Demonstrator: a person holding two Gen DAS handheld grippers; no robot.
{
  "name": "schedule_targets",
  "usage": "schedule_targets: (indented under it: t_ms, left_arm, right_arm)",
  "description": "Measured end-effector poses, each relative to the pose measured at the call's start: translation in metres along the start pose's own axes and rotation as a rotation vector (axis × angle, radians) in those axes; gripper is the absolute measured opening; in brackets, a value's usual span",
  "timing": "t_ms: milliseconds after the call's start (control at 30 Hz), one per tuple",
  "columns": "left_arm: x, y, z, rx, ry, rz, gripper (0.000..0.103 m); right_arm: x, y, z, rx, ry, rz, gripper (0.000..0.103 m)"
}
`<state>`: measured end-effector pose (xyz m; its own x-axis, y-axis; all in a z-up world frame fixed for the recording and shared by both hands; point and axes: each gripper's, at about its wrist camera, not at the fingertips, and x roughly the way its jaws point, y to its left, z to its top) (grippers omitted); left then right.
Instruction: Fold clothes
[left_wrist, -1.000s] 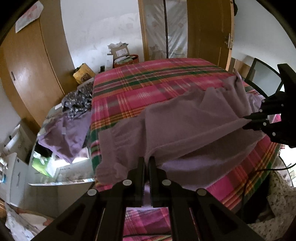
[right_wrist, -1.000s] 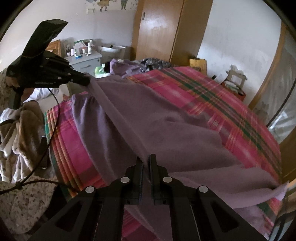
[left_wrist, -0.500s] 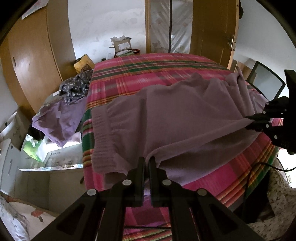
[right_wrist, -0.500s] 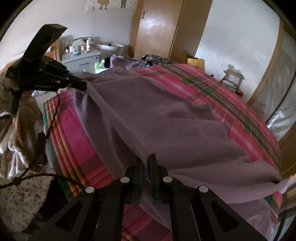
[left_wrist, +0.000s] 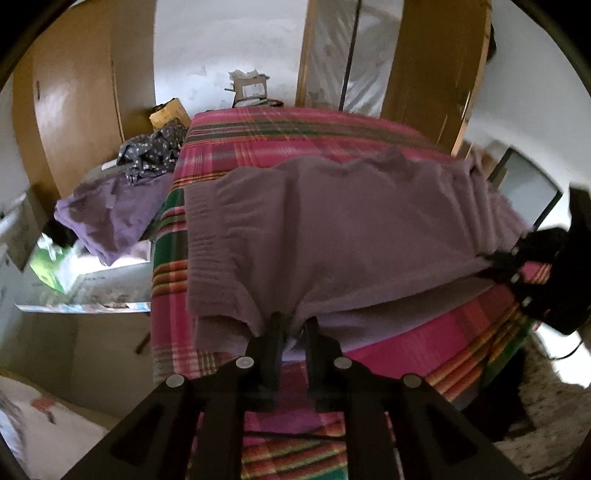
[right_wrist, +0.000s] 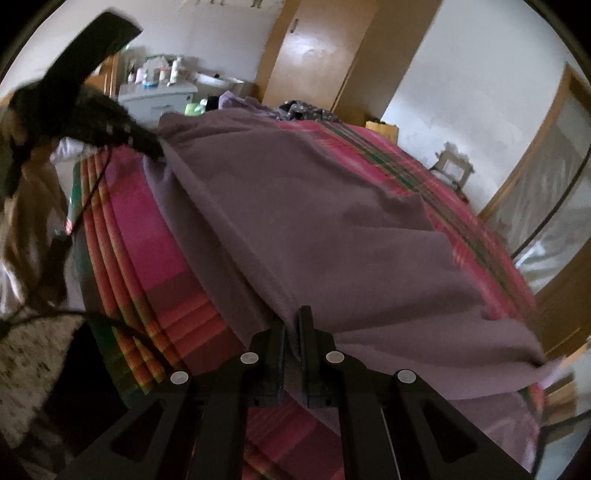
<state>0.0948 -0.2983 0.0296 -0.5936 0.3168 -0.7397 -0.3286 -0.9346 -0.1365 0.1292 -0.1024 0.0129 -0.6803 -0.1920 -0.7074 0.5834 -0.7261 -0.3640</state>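
Note:
A mauve knit garment (left_wrist: 332, 221) lies folded over on the pink plaid bed cover (left_wrist: 295, 125). Its near edge runs between my two grippers. My left gripper (left_wrist: 294, 319) is at the garment's front left corner. Its jaws are opening, a gap shows between them, and cloth still hangs in it. In the right wrist view the left gripper (right_wrist: 157, 149) shows at the upper left, at the cloth's edge. My right gripper (right_wrist: 291, 314) is shut on the garment (right_wrist: 314, 221) at its near edge. It also appears in the left wrist view, where the right gripper (left_wrist: 495, 258) pinches the stretched fold.
A purple garment (left_wrist: 107, 218) and a dark flowered cloth (left_wrist: 153, 151) lie on a low surface left of the bed. A wooden wardrobe (left_wrist: 74, 110) stands behind them. A white dresser (right_wrist: 159, 92) holds bottles. A black cable (right_wrist: 92, 184) hangs by the bed's edge.
Both grippers have sunk toward the bed with the garment's edge, and the cloth now lies flatter on the cover. The left jaws have parted; the right stays shut on the cloth.

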Motion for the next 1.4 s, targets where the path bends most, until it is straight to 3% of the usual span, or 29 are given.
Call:
schedule_targets:
  t_ms: [167, 367, 600, 800, 1000, 1267, 1400]
  left_arm:
    - [-0.026, 0.008, 0.001, -0.077, -0.1, -0.08, 0.014]
    - [-0.046, 0.031, 0.007, -0.19, -0.19, -0.07, 0.015]
    - [-0.018, 0.048, 0.018, -0.286, -0.134, -0.06, 0.017]
    - [-0.002, 0.047, 0.034, -0.295, -0.124, -0.049, 0.017]
    - [0.004, 0.052, 0.047, -0.312, -0.14, -0.017, 0.017]
    - [0.008, 0.053, 0.064, -0.312, -0.149, -0.016, 0.019]
    - [0.022, 0.053, 0.074, -0.311, -0.111, -0.001, 0.02]
  right_arm:
    - [0.0, 0.0, -0.005, 0.006, 0.005, -0.001, 0.007]
    - [0.002, -0.001, -0.008, 0.022, 0.013, 0.008, 0.007]
    - [0.001, -0.005, -0.004, 0.043, 0.03, 0.046, 0.007]
    - [0.001, -0.025, 0.001, 0.142, 0.051, 0.154, 0.009]
    - [-0.009, -0.052, 0.009, 0.242, 0.025, 0.273, 0.019]
    - [-0.005, -0.115, 0.027, 0.42, -0.059, 0.246, 0.021]
    - [0.017, -0.144, 0.036, 0.47, -0.051, 0.22, 0.032]
